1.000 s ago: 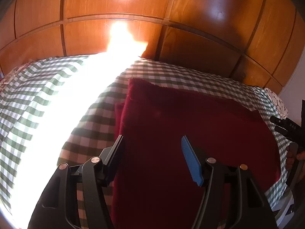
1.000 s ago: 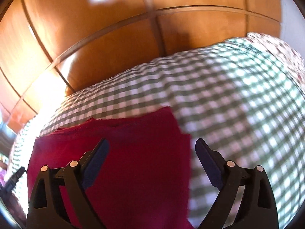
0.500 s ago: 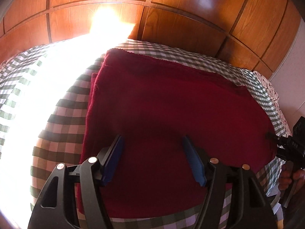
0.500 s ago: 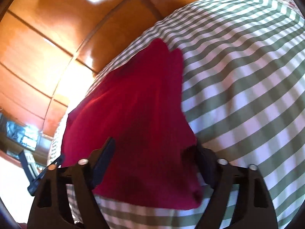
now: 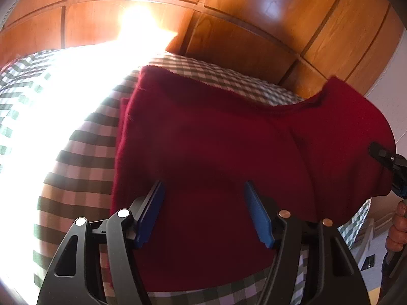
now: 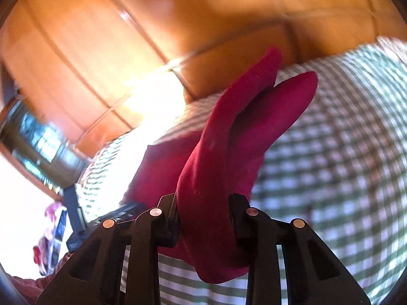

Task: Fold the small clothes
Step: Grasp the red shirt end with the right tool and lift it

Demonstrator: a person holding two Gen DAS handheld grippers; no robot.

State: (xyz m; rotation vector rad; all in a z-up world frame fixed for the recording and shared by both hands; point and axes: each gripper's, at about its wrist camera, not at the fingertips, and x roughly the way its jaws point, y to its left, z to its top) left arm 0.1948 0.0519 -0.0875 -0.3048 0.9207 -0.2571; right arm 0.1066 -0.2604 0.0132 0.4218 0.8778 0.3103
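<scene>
The right gripper (image 6: 203, 218) is closing on the red cloth's (image 5: 208, 147) right corner, which a second ago lay flat on the checked bedspread (image 5: 76, 147) and now hangs lifted. The left gripper (image 5: 203, 213) hovers, jaws apart, over the cloth's near edge. A fold looks begun.

Green-checked bedcover (image 5: 76, 157) below glossy wooden panelled wall (image 5: 254, 25)
</scene>
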